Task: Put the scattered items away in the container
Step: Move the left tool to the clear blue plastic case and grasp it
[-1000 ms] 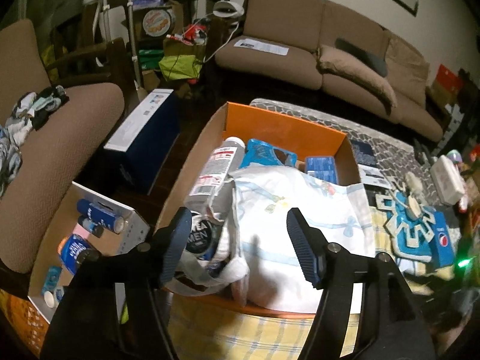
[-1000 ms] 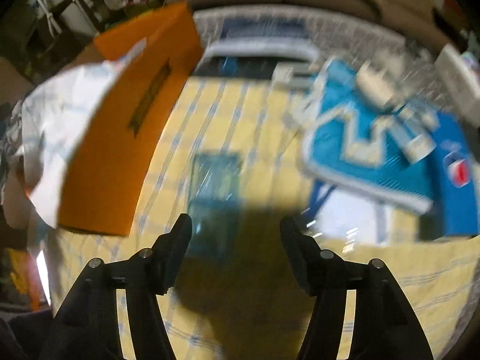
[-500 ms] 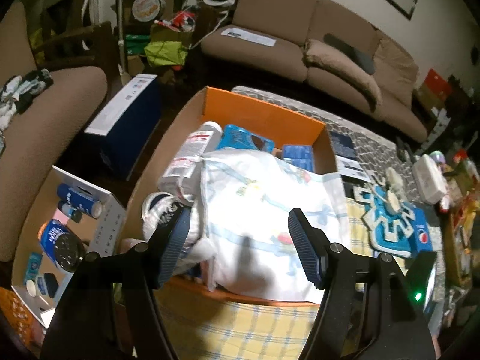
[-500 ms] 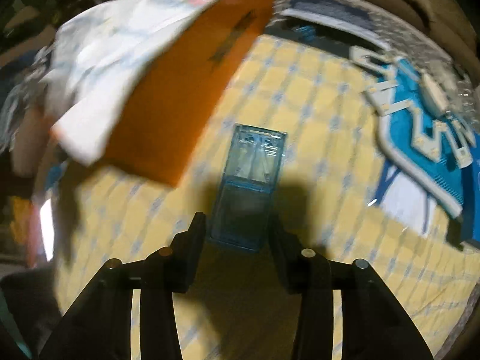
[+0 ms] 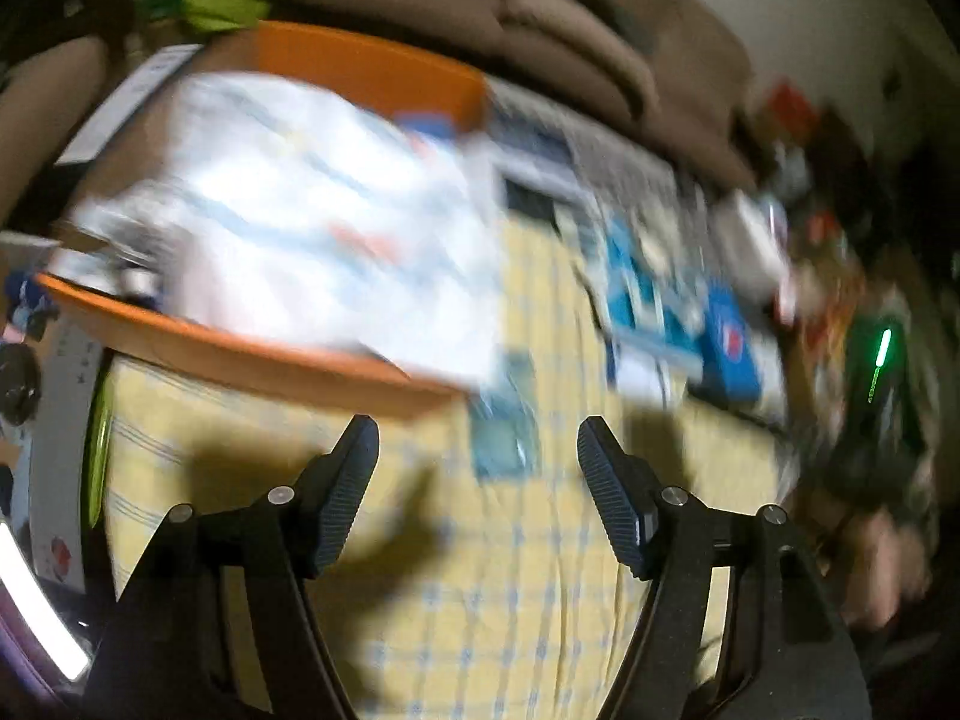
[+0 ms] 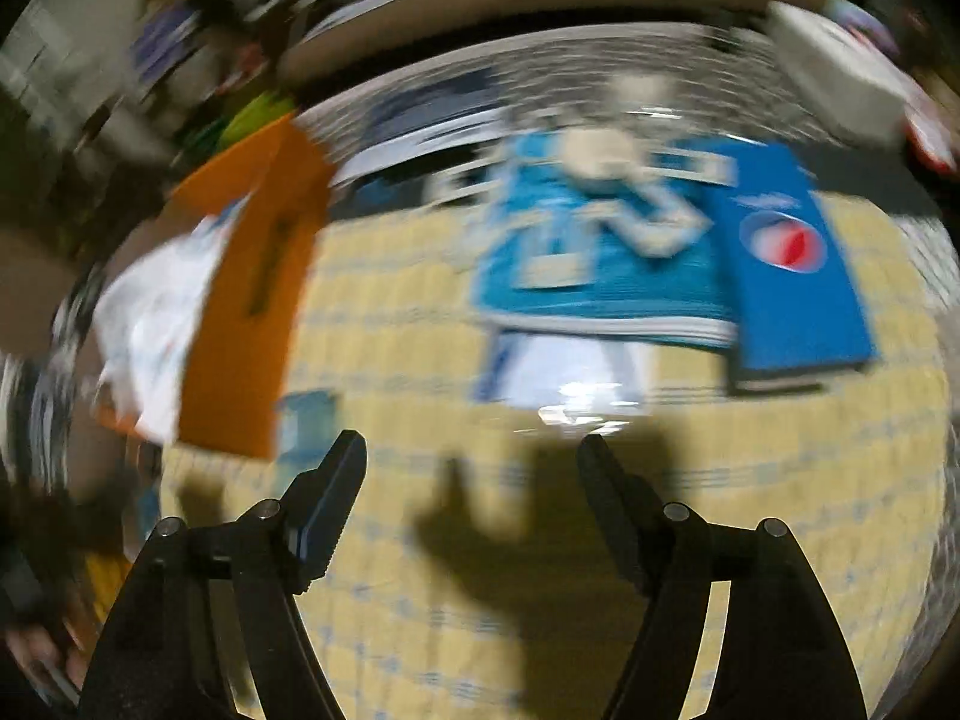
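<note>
Left wrist view, blurred: left gripper (image 5: 477, 456) jaws apart, empty; blue clear case (image 5: 503, 420) on checked cloth (image 5: 480, 600) beside orange box (image 5: 336, 369); right gripper (image 6: 471, 468) just opened, nothing between.

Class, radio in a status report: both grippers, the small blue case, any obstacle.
Left gripper open, empty. Right gripper just opened, empty. Blue case lies on checked cloth, beside orange box. No obstacle seen; frames blurred.

Both fisheye views are heavily motion-blurred and dim, edges bowed and black-vignetted; hard dark shadows fall on the yellow checked cloth (image 5: 480, 570), glare on plastic (image 6: 576, 402).
</note>
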Demonstrator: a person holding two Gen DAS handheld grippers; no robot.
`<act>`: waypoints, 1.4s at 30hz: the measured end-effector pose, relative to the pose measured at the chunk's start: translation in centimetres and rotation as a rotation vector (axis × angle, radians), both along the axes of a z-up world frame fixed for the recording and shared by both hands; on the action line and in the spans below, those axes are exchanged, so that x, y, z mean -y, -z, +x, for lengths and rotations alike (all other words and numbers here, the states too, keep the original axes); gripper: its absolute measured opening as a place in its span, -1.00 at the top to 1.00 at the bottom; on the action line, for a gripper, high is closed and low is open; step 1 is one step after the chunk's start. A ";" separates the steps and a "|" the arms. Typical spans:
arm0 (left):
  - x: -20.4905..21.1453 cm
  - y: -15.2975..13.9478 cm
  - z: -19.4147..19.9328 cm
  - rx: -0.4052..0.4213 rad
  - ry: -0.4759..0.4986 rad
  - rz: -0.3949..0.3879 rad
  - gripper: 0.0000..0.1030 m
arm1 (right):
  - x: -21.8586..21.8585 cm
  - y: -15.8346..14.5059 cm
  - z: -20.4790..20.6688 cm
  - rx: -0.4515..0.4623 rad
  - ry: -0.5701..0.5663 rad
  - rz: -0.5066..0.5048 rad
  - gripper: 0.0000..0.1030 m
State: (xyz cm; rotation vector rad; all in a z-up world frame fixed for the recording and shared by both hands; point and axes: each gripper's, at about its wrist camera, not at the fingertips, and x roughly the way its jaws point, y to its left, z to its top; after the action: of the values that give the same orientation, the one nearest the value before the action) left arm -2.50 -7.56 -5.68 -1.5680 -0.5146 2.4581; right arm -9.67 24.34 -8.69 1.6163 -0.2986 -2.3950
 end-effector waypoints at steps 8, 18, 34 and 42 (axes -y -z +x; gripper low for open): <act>-9.7 5.8 0.4 0.005 0.069 -0.417 -0.28 | -3.9 -1.1 0.8 -0.029 0.057 0.013 -0.44; -10.3 8.0 -1.7 0.024 0.069 -0.435 0.29 | -4.0 -0.8 1.4 -0.038 0.033 0.079 -0.44; -11.5 8.4 0.2 0.124 0.185 -0.406 -0.11 | -3.4 -1.8 1.0 -0.078 0.050 0.073 -0.44; -12.3 7.6 0.3 0.118 0.214 -0.339 0.30 | -3.7 -1.5 0.9 -0.073 0.055 0.091 -0.44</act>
State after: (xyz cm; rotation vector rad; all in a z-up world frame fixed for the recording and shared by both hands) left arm -2.24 4.70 -13.26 -1.7912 0.0612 2.3889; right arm -8.80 28.00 -7.20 1.5734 -0.2267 -2.5372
